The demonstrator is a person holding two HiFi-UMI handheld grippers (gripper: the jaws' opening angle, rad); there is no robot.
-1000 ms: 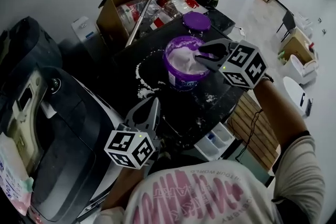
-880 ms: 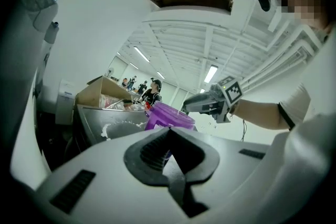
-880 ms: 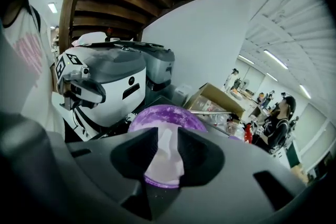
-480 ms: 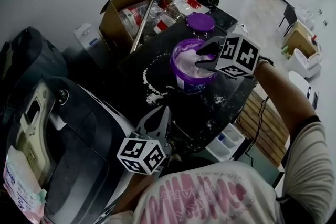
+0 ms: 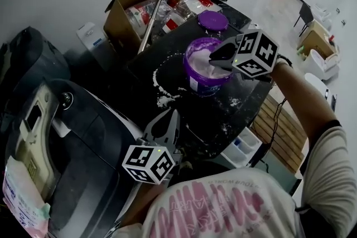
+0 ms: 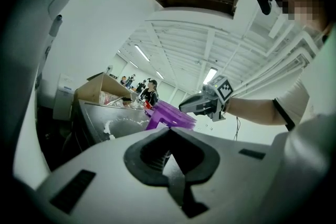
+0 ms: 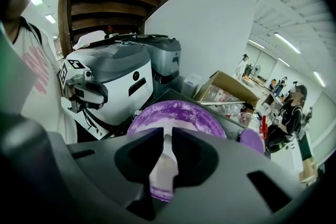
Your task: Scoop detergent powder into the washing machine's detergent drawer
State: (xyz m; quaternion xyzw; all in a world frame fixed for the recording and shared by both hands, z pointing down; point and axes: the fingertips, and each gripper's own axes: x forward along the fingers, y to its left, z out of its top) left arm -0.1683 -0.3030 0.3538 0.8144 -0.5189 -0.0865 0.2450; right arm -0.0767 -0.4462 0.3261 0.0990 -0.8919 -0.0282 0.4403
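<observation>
The right arm point(image 5: 304, 106) stretches forward with its forearm bare, and the right gripper point(image 5: 213, 58) is tipped steeply downward. Its jaws have just been closing and pinch a thin white handle point(image 7: 166, 147) between their tips. The left gripper point(image 5: 174, 115) hangs low near the torso, roughly level, with its jaws together and empty.

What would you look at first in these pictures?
The bright purple tub of white powder in the middle of the dark table, with spilled powder beside it. Right above it, the right gripper has just been closing its jaws on a white handle in the tub.
</observation>
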